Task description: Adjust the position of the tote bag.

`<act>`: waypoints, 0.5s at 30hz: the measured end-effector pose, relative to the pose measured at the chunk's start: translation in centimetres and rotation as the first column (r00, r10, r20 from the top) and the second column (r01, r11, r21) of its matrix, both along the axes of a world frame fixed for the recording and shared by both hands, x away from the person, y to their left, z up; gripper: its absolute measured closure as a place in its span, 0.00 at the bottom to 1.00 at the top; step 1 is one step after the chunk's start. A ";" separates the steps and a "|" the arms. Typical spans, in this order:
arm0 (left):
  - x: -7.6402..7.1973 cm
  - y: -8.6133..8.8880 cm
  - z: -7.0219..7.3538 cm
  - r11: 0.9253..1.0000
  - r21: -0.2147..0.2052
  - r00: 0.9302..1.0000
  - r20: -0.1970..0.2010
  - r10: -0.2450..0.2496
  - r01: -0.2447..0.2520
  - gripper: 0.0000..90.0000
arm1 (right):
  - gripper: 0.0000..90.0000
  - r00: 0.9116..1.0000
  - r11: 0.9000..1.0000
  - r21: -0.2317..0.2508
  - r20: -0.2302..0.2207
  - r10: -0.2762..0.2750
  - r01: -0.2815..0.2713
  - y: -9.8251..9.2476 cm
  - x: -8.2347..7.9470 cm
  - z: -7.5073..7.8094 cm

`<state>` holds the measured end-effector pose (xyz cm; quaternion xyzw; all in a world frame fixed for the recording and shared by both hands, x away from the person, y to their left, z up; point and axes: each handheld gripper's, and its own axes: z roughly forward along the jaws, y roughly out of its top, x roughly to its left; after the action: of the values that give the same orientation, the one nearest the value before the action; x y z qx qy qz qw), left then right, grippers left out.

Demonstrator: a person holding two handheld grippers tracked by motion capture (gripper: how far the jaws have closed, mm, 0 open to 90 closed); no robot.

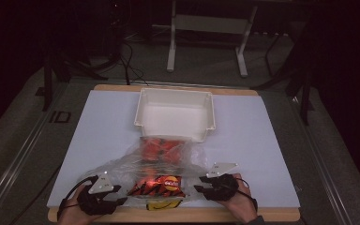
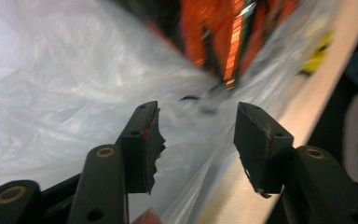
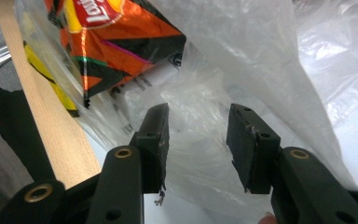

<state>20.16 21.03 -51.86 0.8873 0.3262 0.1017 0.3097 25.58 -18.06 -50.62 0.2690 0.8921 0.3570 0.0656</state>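
A clear plastic bag [image 1: 117, 165] lies crumpled at the front of the white tabletop [image 1: 105, 119]. Inside it are an orange chip packet [image 1: 161, 183], a yellow packet [image 1: 161, 204] beneath it, and more orange packets [image 1: 161, 147] farther back. My left gripper [image 1: 122, 194] sits at the bag's left end and my right gripper [image 1: 198, 183] at its right end, both pointing inward. In the left gripper view the gripper [image 2: 196, 116] is open, with thin bag film [image 2: 65, 84] between and beyond the jaws and the chip packet [image 2: 223, 37] ahead. In the right gripper view the gripper [image 3: 198, 116] is open over bag film [image 3: 242, 60], near the chip packet [image 3: 116, 42].
An empty white bin [image 1: 176, 115] stands just behind the bag at the table's middle. The wooden front edge [image 1: 206, 215] runs right below both hands. Beyond the table are a dark floor, cables and white frame legs [image 1: 171, 51].
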 end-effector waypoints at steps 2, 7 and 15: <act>0.3 -0.3 -0.3 0.999 0.048 1.000 0.011 0.016 -0.016 0.61 | 0.65 1.000 1.000 -0.011 0.000 -0.003 0.003 0.0 0.2 -0.3; 1.2 -0.2 -0.3 0.993 0.083 0.995 0.048 0.084 -0.088 0.71 | 0.66 1.000 0.999 -0.039 -0.002 -0.013 0.012 0.1 0.5 -0.9; 3.1 0.1 -0.3 0.983 0.077 0.985 0.059 0.162 -0.166 0.70 | 0.70 0.998 0.996 -0.073 -0.010 -0.056 0.055 0.1 1.1 -1.5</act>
<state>23.23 21.11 -52.19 0.8663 0.3857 0.1633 0.2721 26.69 -17.99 -52.14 0.2935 0.8970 0.3206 0.0799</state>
